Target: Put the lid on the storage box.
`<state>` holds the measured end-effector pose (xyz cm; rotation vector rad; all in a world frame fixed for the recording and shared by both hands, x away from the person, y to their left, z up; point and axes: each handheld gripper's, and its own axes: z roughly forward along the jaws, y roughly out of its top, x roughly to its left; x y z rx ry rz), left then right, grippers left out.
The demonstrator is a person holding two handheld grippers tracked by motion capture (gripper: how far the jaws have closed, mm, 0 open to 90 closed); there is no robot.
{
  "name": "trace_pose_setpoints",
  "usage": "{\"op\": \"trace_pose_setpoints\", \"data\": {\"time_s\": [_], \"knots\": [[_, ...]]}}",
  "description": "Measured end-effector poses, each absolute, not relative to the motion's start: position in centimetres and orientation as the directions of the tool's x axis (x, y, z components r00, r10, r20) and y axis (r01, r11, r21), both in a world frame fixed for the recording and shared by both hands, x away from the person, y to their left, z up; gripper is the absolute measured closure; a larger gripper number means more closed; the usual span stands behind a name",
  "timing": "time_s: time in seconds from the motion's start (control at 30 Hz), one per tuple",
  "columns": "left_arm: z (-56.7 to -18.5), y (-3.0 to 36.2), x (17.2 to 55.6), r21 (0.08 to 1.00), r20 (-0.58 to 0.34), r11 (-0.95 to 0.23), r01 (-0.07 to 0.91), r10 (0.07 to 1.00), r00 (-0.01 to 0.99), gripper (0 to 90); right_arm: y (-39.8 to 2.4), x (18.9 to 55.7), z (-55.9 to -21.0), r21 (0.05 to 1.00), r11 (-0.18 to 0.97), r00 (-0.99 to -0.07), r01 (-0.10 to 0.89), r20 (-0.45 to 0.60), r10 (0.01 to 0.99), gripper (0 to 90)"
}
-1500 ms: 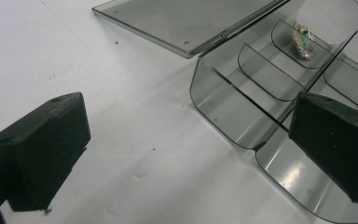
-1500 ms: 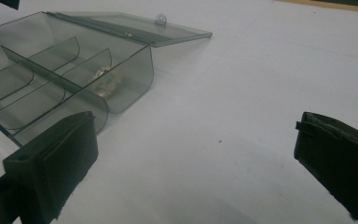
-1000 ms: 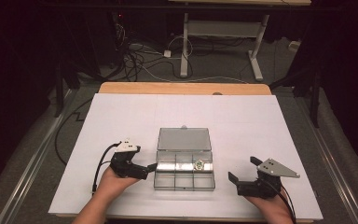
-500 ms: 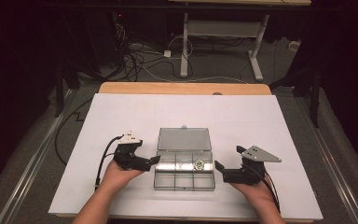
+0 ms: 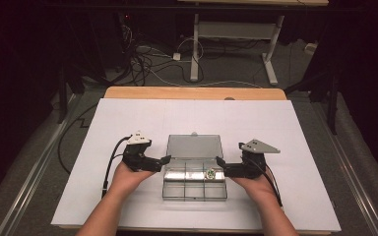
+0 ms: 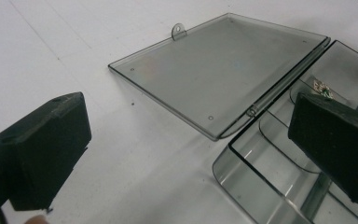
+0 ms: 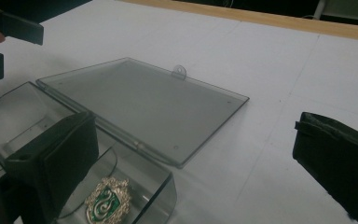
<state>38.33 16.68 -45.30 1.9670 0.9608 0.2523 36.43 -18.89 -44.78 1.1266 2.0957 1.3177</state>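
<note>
Clear plastic box (image 5: pixel 195 184) at table centre, lid (image 5: pixel 194 146) folded flat toward 12 o'clock | green badge (image 5: pixel 210 173) in its right rear compartment | left gripper (image 5: pixel 164 160) at box's 9 o'clock, jaws spread, grasping nothing | right gripper (image 5: pixel 219 162) at 3 o'clock, jaws spread, straddling the box's right rear corner.

A clear compartment box (image 5: pixel 194 184) is lying open on the white desk (image 5: pixel 295 128), its lid (image 5: pixel 194 146) lying flat behind it. The left tongs (image 5: pixel 164 160) and right tongs (image 5: pixel 220 162) are flanking it, jaws apart, beside a small badge (image 5: pixel 210 173) inside.
</note>
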Motion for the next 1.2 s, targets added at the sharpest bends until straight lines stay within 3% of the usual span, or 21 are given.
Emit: {"op": "trace_pose_setpoints", "data": {"time_s": [0.83,1.2], "knots": [[-46.4,16.2,40.5,0.771,-0.201,-0.289,0.567,0.735,0.647,0.0,-16.4,41.3,-46.1,0.788,0.212,-0.525,0.578,0.161,0.836,15.7],[-46.7,16.1,40.5,0.76,-0.204,-0.304,0.574,0.726,0.656,0.0,-16.9,42.0,-47.0,0.688,0.145,-0.476,0.711,0.319,0.819,15.8]]}}
